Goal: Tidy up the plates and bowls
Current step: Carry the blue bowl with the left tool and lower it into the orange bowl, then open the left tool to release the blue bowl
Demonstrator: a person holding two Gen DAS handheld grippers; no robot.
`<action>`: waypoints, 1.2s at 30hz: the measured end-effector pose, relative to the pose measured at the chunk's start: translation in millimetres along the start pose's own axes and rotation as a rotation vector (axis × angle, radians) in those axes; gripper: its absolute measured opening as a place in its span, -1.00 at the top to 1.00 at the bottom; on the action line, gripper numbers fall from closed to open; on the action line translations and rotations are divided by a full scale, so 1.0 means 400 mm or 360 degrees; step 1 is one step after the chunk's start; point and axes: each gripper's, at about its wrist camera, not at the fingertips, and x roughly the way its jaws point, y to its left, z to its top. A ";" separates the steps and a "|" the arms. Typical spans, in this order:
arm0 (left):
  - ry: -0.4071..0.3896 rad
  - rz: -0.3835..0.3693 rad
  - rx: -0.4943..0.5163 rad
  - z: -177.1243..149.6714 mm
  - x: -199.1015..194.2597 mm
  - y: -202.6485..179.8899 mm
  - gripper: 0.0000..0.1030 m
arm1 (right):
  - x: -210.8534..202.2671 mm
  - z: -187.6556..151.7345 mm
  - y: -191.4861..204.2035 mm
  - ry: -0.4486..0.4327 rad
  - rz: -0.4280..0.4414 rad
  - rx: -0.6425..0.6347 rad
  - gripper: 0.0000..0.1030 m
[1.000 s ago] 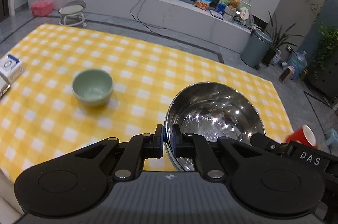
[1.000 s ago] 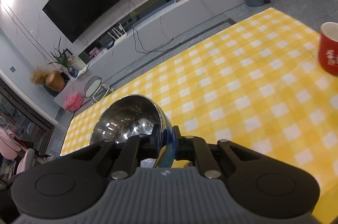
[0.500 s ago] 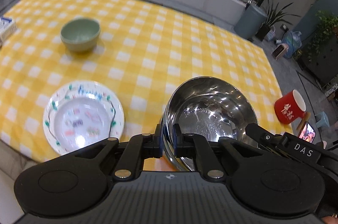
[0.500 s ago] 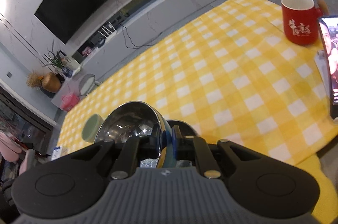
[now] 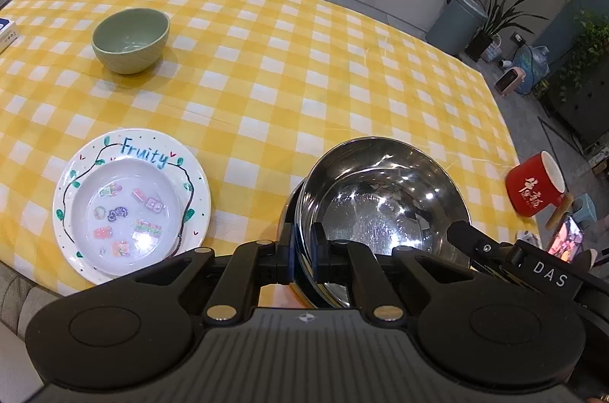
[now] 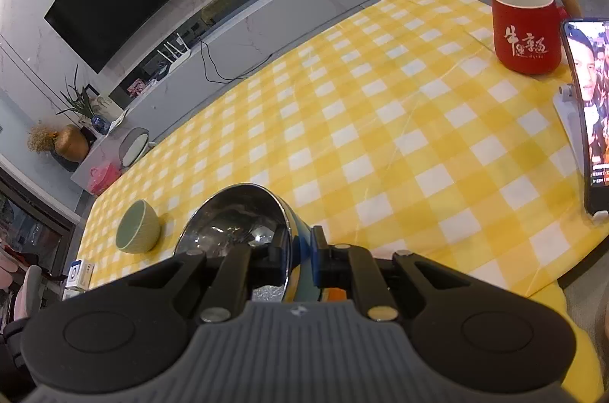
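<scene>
A steel bowl [image 5: 380,212] is held over the near edge of the yellow checked table [image 5: 285,68]. My left gripper [image 5: 303,252] is shut on its near rim. My right gripper [image 6: 300,252] is shut on the rim of the same steel bowl [image 6: 236,220] from the other side; its body shows in the left wrist view [image 5: 533,266]. A white "Fruity" plate [image 5: 131,207] lies at the near left. A green bowl [image 5: 131,39] stands upright at the far left, and it also shows in the right wrist view [image 6: 137,227].
A red mug [image 5: 534,188] stands at the table's right edge, also in the right wrist view [image 6: 525,26]. A lit phone on a stand [image 6: 588,106] is beside it. A small blue and white box [image 6: 78,273] sits at the table's left edge.
Both grippers have pulled back toward the near edge with the steel bowl, tilting down. The Fruity plate has come into the left view, the phone into the right view.
</scene>
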 end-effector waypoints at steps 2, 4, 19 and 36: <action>-0.0002 0.0016 0.0007 0.002 0.006 -0.001 0.84 | 0.010 -0.002 -0.002 0.0015 -0.0001 0.0003 0.82; 0.0015 0.0018 0.0006 0.004 0.015 0.001 0.84 | 0.018 -0.005 0.002 0.0020 -0.0019 -0.0010 0.82; 0.0026 0.0002 0.0062 0.010 0.020 0.002 0.82 | 0.033 -0.010 0.003 0.0023 -0.0049 -0.0035 0.78; -0.0152 0.0006 0.0192 0.035 -0.055 0.021 0.26 | -0.014 -0.022 0.087 -0.0189 -0.0004 -0.0314 0.10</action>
